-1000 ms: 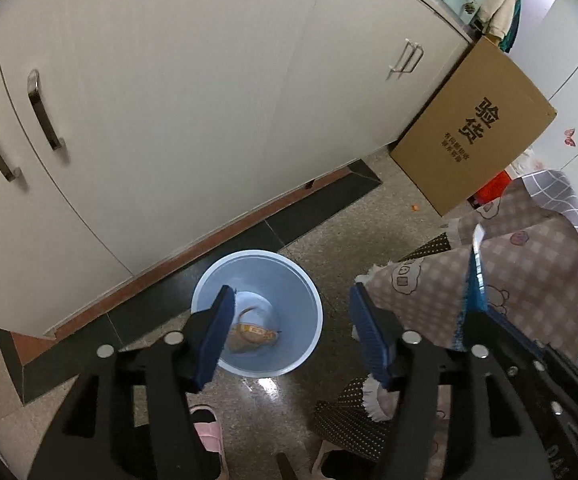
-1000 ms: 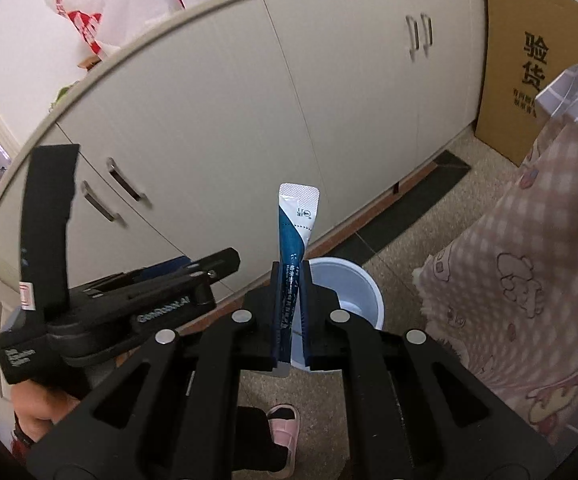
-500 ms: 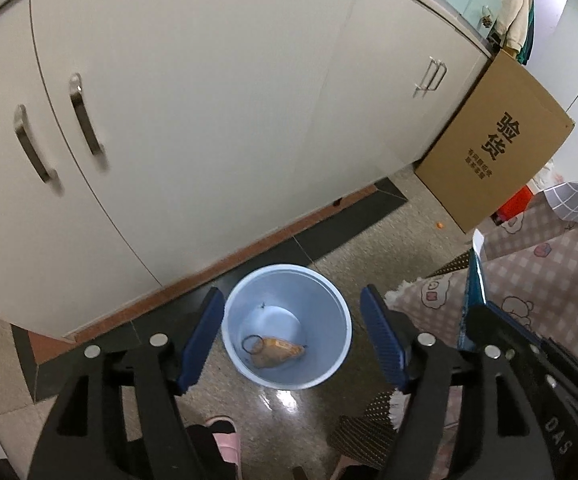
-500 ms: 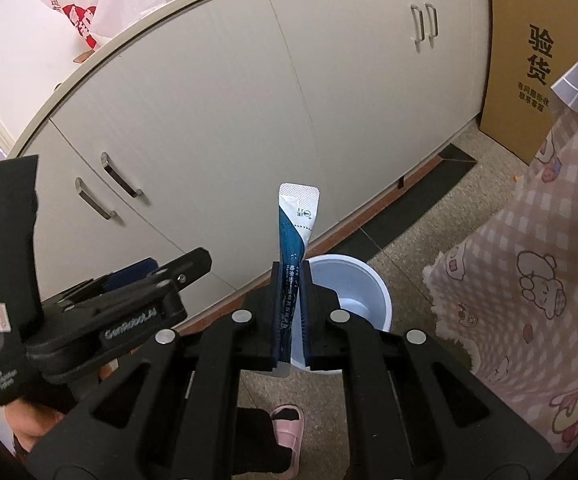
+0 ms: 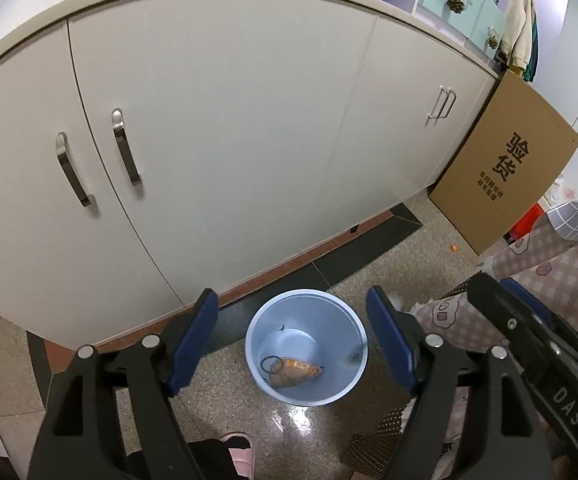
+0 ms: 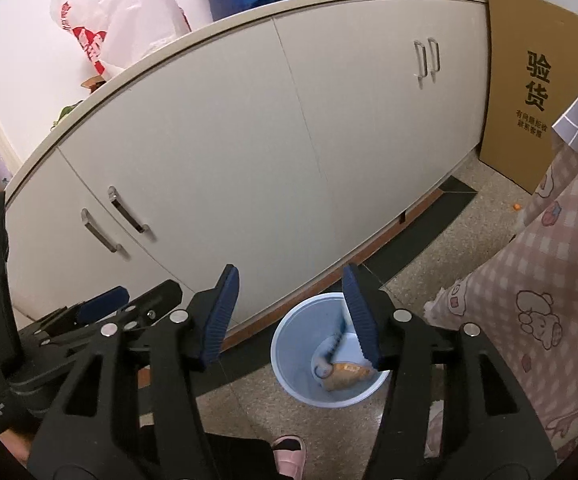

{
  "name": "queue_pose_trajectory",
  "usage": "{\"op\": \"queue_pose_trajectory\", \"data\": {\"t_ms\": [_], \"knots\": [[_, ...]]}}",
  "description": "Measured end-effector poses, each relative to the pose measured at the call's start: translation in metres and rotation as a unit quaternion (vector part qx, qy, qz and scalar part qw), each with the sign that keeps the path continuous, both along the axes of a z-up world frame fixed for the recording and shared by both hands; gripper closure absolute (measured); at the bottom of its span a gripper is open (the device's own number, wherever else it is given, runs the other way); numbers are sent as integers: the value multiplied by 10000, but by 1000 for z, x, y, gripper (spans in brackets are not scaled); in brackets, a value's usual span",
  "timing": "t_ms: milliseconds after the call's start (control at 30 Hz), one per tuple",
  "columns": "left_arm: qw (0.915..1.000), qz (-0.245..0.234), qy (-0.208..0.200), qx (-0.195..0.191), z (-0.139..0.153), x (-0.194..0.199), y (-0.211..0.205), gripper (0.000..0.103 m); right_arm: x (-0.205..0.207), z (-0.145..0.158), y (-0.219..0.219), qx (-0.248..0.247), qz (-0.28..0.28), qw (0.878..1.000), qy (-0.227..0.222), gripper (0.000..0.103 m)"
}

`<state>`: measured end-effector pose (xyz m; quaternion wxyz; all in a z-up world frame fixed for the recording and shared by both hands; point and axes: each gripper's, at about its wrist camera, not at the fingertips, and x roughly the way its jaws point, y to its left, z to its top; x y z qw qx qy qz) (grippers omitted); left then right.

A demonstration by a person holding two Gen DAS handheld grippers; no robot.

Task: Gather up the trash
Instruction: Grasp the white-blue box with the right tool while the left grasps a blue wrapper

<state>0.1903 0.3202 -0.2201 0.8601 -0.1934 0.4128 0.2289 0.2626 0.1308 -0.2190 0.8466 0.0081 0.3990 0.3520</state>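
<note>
Right gripper (image 6: 291, 312): held over the bin; its jaws are opening, and nothing is pinched between the blue pads.
Left gripper (image 5: 291, 340): held above the bin too, its jaws opening with nothing between them; the bin is framed in the gap.
Slipper (image 6: 289, 454): a pink slipper on the person's foot is seen at the bottom edge, just short of the bin.
Trash bin (image 5: 257, 344): a pale blue bin stands on the speckled floor (image 5: 225, 408), close to the cabinet's plinth.
Sachet (image 6: 331, 346): a blurred blue-and-white strip is seen inside the bin's mouth, below the right pads; it is judged to be falling, clear of any grip.
Earlier trash: an orange wrapper (image 5: 295, 376) and a dark ring (image 5: 270, 363) lie on the bin's bottom.
Tablecloth (image 6: 537, 304): a pink checked cloth hangs to the right, near the bin but apart from it.
Cabinet (image 5: 217, 128): white doors with metal handles rise behind the bin.
Cardboard box (image 5: 505, 168): leaned against the cabinet's far end.
Stray scrap (image 5: 454, 247): a small orange bit lies on the floor near the box, well apart from the bin.
Risk: the sachet could catch the rim and tip out if it drifts sideways; the hanging cloth could be snagged by the right gripper when it is drawn back; the far orange scrap could be overlooked.
</note>
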Motion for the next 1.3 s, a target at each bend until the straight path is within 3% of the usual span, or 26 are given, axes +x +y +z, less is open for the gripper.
{"op": "queue_pose_trajectory", "data": {"t_ms": [333,533,700,867,1033,1133,1200,1267,1300], "knots": [[9986,-256,-431,-151,37,2,-32,28,-15,50,-48,206,-330,9980,-505,49],[9935,-835,-743,-228,72,24,-86,28,-19,91,-111,355,-811,9916,-946,49],[9797,-1645,-1019,-526,104,58,-149,28,-11,126,-186,310,-1427,9810,-1274,48],[9632,-2386,-1110,-546,124,102,-223,28,7,147,-256,123,-2016,9696,-1382,47],[9487,-2919,-882,-835,122,143,-280,30,27,151,-299,-80,-2256,9648,-1349,47],[9451,-3072,-537,-976,105,166,-303,44,39,148,-317,-107,-2293,9655,-1232,47],[9428,-3135,-424,-1053,97,176,-311,45,47,145,-321,-138,-2288,9665,-1154,47],[9441,-3141,-371,-932,90,184,-316,48,54,142,-325,-134,-2268,9680,-1066,47],[9451,-3158,-340,-763,88,189,-320,56,59,140,-324,-149,-2239,9692,-1015,47]]}}
